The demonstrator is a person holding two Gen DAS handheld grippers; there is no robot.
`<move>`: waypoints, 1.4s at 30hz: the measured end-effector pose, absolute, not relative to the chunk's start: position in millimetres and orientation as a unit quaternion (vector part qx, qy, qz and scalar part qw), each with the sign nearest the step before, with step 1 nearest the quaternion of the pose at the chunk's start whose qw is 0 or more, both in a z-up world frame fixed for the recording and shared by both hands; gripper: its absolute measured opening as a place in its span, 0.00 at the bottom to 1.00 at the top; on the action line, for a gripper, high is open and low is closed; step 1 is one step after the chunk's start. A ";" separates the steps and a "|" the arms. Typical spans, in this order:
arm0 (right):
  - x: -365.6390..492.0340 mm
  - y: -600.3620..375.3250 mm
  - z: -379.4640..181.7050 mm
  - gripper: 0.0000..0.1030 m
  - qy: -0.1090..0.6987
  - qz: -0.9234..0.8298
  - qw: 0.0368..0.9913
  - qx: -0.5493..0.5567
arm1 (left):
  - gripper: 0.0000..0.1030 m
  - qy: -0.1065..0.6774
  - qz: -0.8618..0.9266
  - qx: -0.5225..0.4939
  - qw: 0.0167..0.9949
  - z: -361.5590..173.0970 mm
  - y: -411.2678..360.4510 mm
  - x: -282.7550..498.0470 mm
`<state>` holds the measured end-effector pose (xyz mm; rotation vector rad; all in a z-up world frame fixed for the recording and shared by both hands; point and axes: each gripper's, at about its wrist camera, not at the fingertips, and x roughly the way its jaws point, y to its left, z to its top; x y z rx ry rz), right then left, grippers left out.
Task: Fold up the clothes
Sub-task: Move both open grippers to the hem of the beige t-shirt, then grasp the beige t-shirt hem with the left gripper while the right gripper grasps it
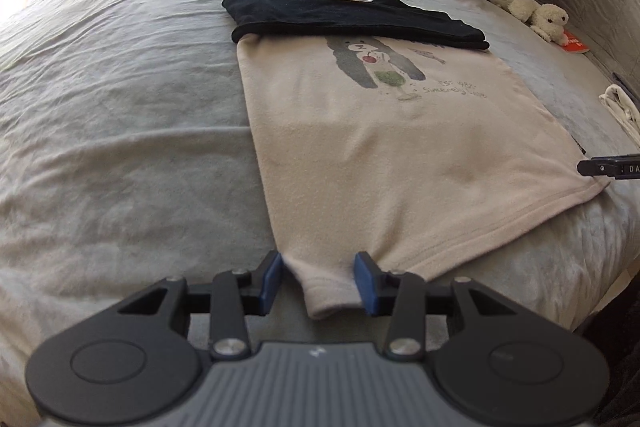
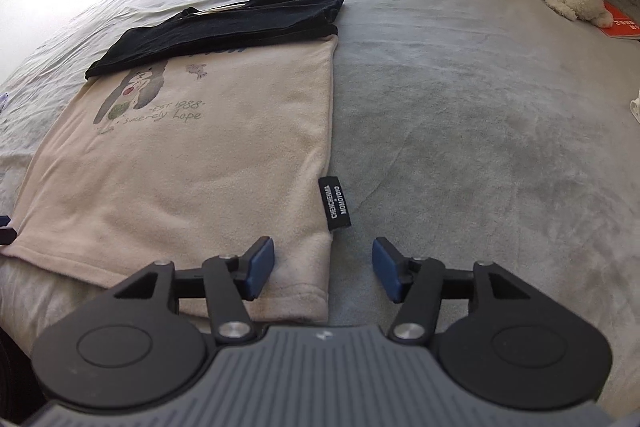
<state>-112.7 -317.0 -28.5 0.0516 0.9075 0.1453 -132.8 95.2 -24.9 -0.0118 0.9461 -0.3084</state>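
Beige shirt (image 2: 192,179) printed "-EST 1988-" and "sincerely hope" under its dog picture, black side tag (image 2: 335,203) on the shirt's edge reading "CHENCHENMA" and "MOMOYOYO", red booklet (image 2: 622,25) lettering too small to read

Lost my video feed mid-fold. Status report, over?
Left gripper jaws astride the cream shirt's bunched near corner, grip unclear. Right gripper jaws open, pads off the hem. Black garment lies across the shirt's far end.
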 end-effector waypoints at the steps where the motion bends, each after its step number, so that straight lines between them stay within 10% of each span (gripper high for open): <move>1: -114.1 -318.0 -28.6 0.57 0.438 0.071 0.896 0.024 | 0.40 0.456 -0.149 -0.018 0.877 -25.3 98.8 -133.5; 9: -123.0 -321.4 -26.8 0.56 0.442 0.081 0.893 0.026 | 0.39 0.471 -0.159 -0.105 0.861 -27.5 120.4 -132.4; 22: -130.2 -326.8 -24.3 0.12 0.455 0.119 0.879 0.079 | 0.08 0.476 -0.176 -0.153 0.848 -31.2 131.6 -133.2; 42: -60.6 -328.2 4.0 0.11 0.411 0.095 0.900 0.110 | 0.08 0.430 -0.143 -0.207 0.867 -1.0 140.1 -59.9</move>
